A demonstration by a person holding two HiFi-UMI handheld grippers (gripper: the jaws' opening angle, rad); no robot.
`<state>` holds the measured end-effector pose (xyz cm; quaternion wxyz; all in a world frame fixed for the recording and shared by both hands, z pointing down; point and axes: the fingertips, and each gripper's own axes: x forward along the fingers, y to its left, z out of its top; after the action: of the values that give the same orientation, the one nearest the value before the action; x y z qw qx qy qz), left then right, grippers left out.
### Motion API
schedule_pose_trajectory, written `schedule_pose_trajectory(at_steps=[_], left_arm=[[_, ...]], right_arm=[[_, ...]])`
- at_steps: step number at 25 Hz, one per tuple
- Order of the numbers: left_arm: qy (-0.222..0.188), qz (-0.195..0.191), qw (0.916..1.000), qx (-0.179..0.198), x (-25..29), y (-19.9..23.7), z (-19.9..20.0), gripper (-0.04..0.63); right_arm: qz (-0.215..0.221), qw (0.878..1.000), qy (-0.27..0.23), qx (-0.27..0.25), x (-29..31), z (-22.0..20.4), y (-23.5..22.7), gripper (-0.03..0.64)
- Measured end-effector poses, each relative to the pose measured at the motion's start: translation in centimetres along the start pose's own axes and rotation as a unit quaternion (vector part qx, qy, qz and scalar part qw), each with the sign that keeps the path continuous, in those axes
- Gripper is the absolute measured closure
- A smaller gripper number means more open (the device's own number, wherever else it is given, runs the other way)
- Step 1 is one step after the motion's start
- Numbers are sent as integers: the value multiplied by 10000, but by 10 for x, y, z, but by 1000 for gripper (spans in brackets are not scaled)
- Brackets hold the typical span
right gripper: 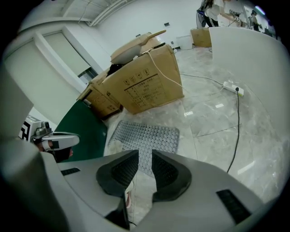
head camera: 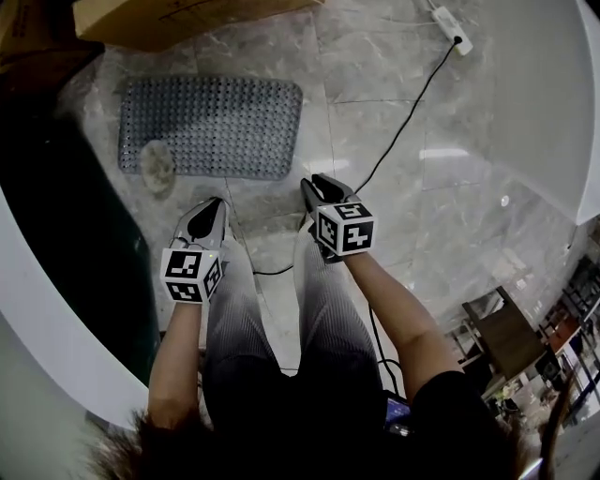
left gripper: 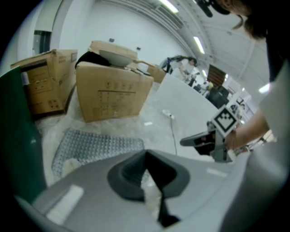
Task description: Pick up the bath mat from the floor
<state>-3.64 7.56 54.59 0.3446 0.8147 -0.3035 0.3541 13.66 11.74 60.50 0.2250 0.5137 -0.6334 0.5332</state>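
You are standing on a glossy grey marble floor. Cardboard boxes are sitting beside a green panel, a black cable is trailing from a white power strip, and ceiling strip lights are shining overhead.

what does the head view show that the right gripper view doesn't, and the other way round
Only the head view: the person's legs in grey trousers, both forearms, and the marker cube on the right tool.
Only the right gripper view: the right tool's jaws seen close up, apart with nothing between them, the printed sides of the cardboard boxes, and people far off at the back.
Both: the bath mat lying flat on the floor, the left tool, the power strip and its cable.
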Motion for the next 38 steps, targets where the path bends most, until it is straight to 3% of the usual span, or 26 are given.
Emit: schedule_pose_trajectory(at_steps=[13,18,25,38], left_arm=[[166,144,9997,122,88,32,-48,589],[186,219,9987,409,118,44,-59,589],[236,261,9985,415,160,65,-87,589],[408,265,9959,763,230,106,-129,588]], right_arm=[[-107,9995,-42,305,100,-32,-57,499],[-42,9995,-11,302,135,-45,-74,484],[-117,9990,59,423,183,-70,-104,476],[-105,9978,-76,654,250,-94,-140,471]])
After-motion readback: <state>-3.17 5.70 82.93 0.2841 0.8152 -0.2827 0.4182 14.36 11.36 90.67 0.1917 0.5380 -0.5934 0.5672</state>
